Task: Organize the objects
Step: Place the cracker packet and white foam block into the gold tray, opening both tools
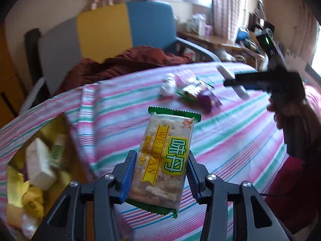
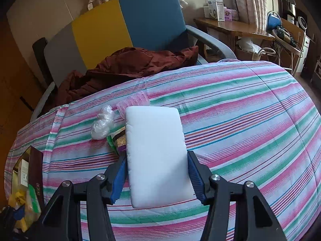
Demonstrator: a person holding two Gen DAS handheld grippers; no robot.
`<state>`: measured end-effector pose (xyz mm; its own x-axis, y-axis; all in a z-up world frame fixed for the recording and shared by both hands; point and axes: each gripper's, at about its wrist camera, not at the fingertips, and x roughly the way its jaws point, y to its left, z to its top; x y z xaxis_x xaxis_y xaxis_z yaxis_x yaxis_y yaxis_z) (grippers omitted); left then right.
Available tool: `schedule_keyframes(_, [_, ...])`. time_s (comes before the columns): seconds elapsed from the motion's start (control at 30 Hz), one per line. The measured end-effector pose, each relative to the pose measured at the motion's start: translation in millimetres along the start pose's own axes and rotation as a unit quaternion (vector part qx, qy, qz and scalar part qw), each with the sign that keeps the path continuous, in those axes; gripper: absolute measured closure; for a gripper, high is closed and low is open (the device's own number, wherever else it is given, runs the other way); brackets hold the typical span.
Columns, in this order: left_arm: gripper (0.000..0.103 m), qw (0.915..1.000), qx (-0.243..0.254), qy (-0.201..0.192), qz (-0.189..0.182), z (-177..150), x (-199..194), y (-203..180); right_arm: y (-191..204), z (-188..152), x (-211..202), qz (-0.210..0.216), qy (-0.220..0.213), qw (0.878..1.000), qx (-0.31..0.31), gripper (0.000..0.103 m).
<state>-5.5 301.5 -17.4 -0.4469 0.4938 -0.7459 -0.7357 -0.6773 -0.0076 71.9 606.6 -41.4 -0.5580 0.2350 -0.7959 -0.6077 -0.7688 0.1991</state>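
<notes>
Clear crinkly plastic with green crimped ends: a cracker packet (image 1: 163,156) sits lengthwise between the fingers (image 1: 128,174) of the left gripper (image 1: 159,177), blue pads pressing on both long edges, jaws narrowed to the packet's width. Its lower end lies back near the jaw roots; most of its length sticks out past the fingertips, label facing the camera. It hangs clear above the striped bedspread (image 1: 230,140). Judgement: this is a carry toward the open box (image 1: 40,160) at lower left, which already holds a white carton and yellow wrappers. To do it well, keep the squeeze light, since crackers crush; keep the packet's long axis in line with the fingers so it does not pivot; bring it over the box mouth before letting go, clear of the rim. The right gripper (image 2: 157,175) is closed the same way on a white foam block (image 2: 156,156), pads against its two long sides, the far end reaching well beyond the fingertips, held above the bedspread. Beyond that block, on the bed: a crumpled clear plastic wad (image 2: 102,123), a partly hidden green-edged packet (image 2: 117,140) just beside it, and a purple wrapper, mostly covered. From the left view the same small heap lies well apart from the held crackers. Farther still, a rust-brown quilted garment (image 2: 128,66) lies on a chair (image 2: 152,16) with blue, yellow and grey panels.
</notes>
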Motion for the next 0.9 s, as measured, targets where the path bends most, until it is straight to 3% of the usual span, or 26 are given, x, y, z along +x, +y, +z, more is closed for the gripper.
schedule_keyframes(0.27, [0.056,0.9981,-0.047,-0.024,0.034,-12,-32,42,8,-2,-7,-0.012,-0.022,1.0,-0.012,0.046])
schedule_keyframes(0.53, [0.056,0.9939,-0.092,-0.037,0.049,-31,-58,86,25,-4,-14,-0.021,-0.016,0.999,-0.021,0.046])
schedule_keyframes(0.67, [0.056,0.9888,-0.133,-0.042,0.055,-47,-73,118,58,-8,-33,-0.003,-0.023,0.999,-0.047,0.046])
schedule_keyframes(0.9, [0.056,0.9731,-0.207,-0.047,0.089,-86,-104,184,148,-30,-63,0.076,-0.026,0.99,-0.119,0.046])
